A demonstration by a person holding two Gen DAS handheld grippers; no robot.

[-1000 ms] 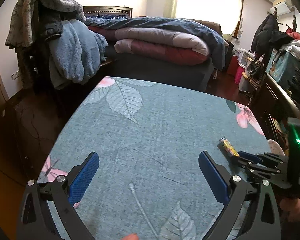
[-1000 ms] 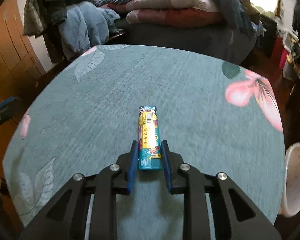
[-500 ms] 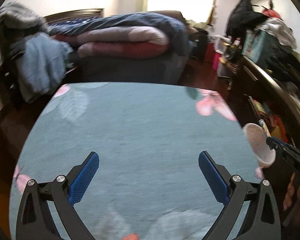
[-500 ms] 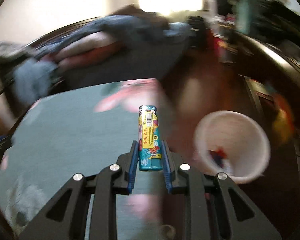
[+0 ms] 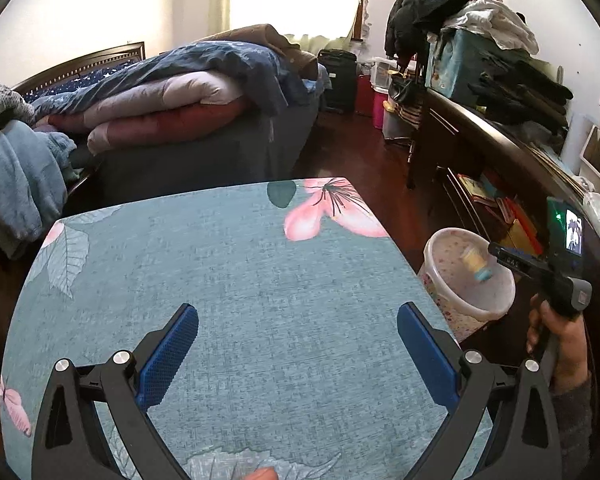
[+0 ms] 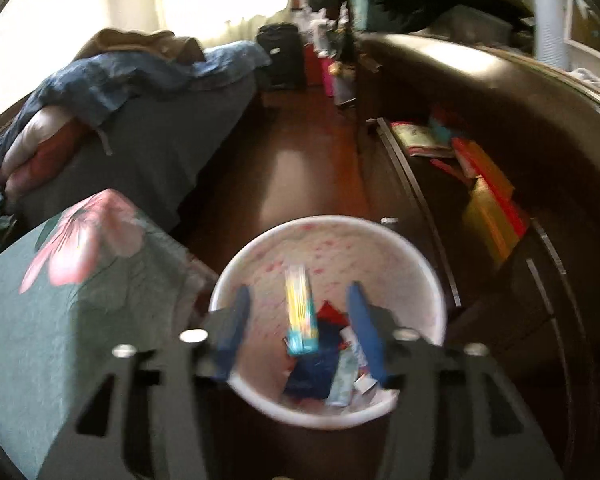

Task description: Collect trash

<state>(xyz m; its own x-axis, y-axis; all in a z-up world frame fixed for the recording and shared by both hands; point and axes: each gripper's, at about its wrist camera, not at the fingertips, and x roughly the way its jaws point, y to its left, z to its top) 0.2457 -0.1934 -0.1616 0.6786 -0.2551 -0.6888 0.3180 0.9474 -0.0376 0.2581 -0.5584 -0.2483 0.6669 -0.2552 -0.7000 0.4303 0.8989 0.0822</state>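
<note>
right tool spread wide over the bin, gripping nothing. lighter sits between the two blue fingers, touching neither, in the bin's mouth; blurred, so can't tell if it is in the air or resting on the trash. in the left view the lighter shows at 3 o'clock, inside the rim of the bin, just off the tip of the right tool. a hand grips that tool's handle.

left tool wide apart too, holding nothing, over the bench with the teal floral cloth. bin stands just beside the bench's 3 o'clock edge.

right view is smeared all over: trash at the bin bottom reads only as red, blue and pale scraps, kinds unclear. bin's near rim is cut by the tool body. its base is hidden behind the bench edge in the left view. bed at 11 o'clock, shelf at 2 o'clock.
</note>
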